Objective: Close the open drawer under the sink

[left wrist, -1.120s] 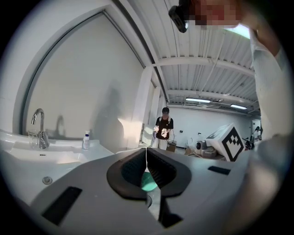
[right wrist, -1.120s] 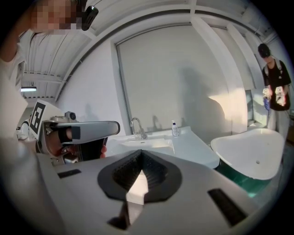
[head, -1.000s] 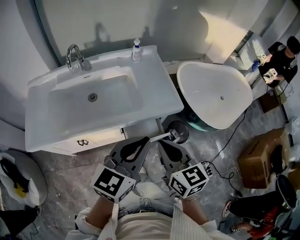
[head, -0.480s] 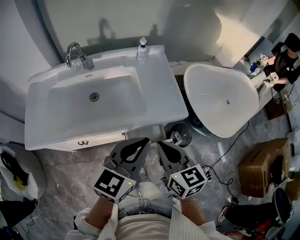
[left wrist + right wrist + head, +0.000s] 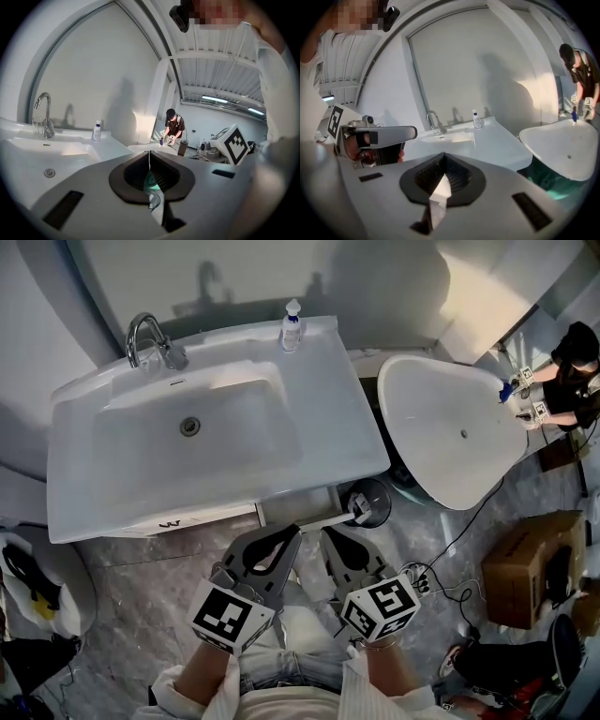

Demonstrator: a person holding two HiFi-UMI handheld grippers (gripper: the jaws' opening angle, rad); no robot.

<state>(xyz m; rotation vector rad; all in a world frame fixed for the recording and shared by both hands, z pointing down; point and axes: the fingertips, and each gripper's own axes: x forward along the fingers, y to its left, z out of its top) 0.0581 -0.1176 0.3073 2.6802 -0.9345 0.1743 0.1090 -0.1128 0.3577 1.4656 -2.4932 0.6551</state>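
Barely moved since before: left tongs (image 5: 293, 532) and right tongs (image 5: 326, 533) both closed, empty, just before open drawer (image 5: 300, 505) under sink (image 5: 330, 423).

Chrome faucet (image 5: 150, 338) near back wall, spout arched. Small pump bottle (image 5: 292, 326) upright, well right of faucet, blue label. White freestanding bathtub (image 5: 431, 399) further right, drain near its middle. Person in dark clothes and cap (image 5: 574, 381) bent over tub's far end. Cardboard box (image 5: 530, 568) on grey marbled floor (image 5: 122, 587), right of tub. Black cable (image 5: 469, 518) trails across floor from under tub. Round black object (image 5: 370, 502) on floor just beside tub's near edge; kind unclear.
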